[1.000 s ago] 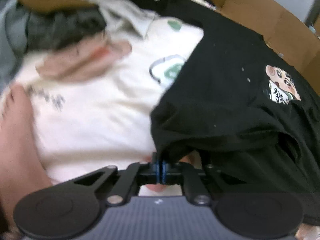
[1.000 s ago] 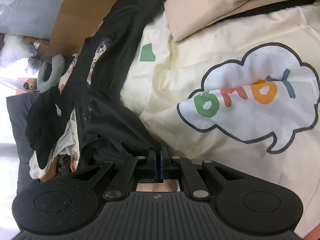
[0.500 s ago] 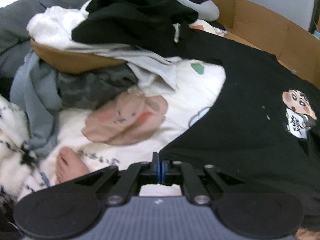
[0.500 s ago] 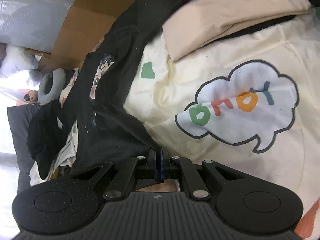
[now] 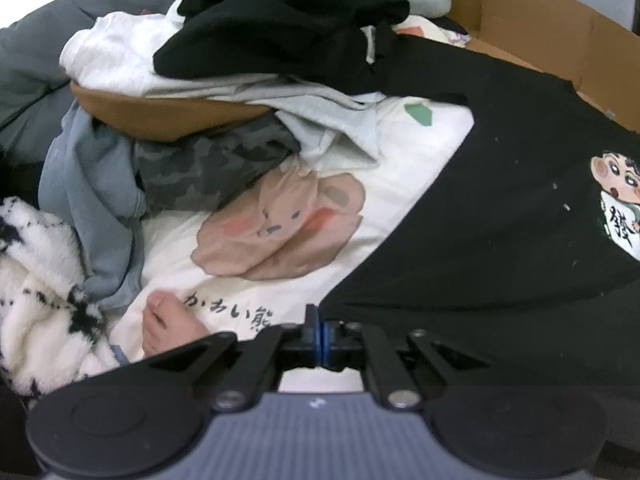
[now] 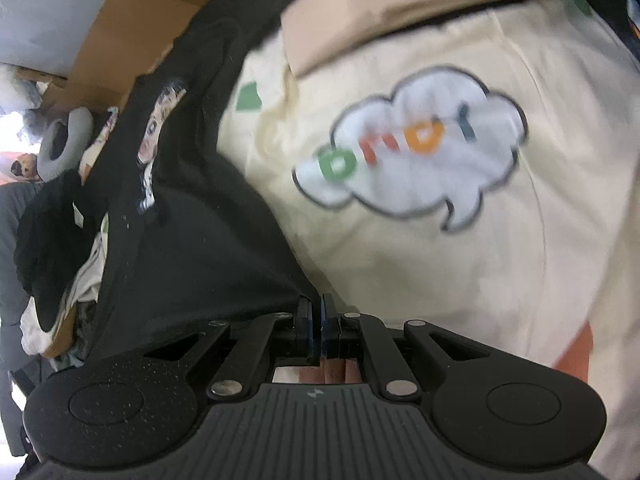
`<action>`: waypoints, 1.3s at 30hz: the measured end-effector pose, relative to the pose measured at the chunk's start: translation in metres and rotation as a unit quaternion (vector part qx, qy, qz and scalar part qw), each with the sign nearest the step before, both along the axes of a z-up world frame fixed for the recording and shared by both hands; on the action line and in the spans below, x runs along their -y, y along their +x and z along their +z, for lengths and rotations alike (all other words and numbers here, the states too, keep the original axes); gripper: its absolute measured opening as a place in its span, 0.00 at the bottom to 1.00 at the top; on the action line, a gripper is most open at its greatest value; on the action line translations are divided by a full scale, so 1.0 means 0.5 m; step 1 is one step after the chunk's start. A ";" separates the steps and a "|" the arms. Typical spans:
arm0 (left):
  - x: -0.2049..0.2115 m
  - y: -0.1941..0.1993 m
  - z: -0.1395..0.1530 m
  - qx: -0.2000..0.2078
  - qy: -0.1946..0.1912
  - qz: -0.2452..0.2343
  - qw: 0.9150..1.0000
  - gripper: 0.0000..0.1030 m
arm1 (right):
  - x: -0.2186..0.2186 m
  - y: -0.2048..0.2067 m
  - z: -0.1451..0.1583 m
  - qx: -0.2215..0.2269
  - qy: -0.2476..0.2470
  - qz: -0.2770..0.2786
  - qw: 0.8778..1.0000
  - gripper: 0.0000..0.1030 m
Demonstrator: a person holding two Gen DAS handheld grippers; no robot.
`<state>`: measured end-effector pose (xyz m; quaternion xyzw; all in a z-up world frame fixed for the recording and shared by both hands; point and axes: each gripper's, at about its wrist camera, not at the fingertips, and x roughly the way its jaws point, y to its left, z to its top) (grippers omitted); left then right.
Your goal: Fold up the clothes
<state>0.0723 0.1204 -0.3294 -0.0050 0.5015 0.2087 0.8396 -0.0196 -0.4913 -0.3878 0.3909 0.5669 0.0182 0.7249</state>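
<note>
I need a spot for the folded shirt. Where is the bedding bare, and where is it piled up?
Free: the cream printed sheet around its cloud speech-bubble print, bordered by the black cartoon T-shirt and the folded beige cloth. Crowded: the heap of black, white, grey and camouflage clothes beyond the bear print.

One black T-shirt (image 5: 480, 216) with a cartoon print lies at three o'clock, and one cream sheet (image 6: 440, 260) shows one speech-bubble print (image 6: 408, 152) and one bear print (image 5: 280, 224). One heap of clothes (image 5: 240, 60) sits at twelve o'clock, one cardboard box (image 5: 540, 12) at one o'clock. Two claws are counted, the left claw (image 5: 321, 334) and the right claw (image 6: 315, 328).
</note>
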 end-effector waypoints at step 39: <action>-0.021 0.244 0.351 -0.017 0.003 -0.185 0.983 0.01 | -0.046 0.047 0.410 0.179 0.062 0.056 0.980 0.01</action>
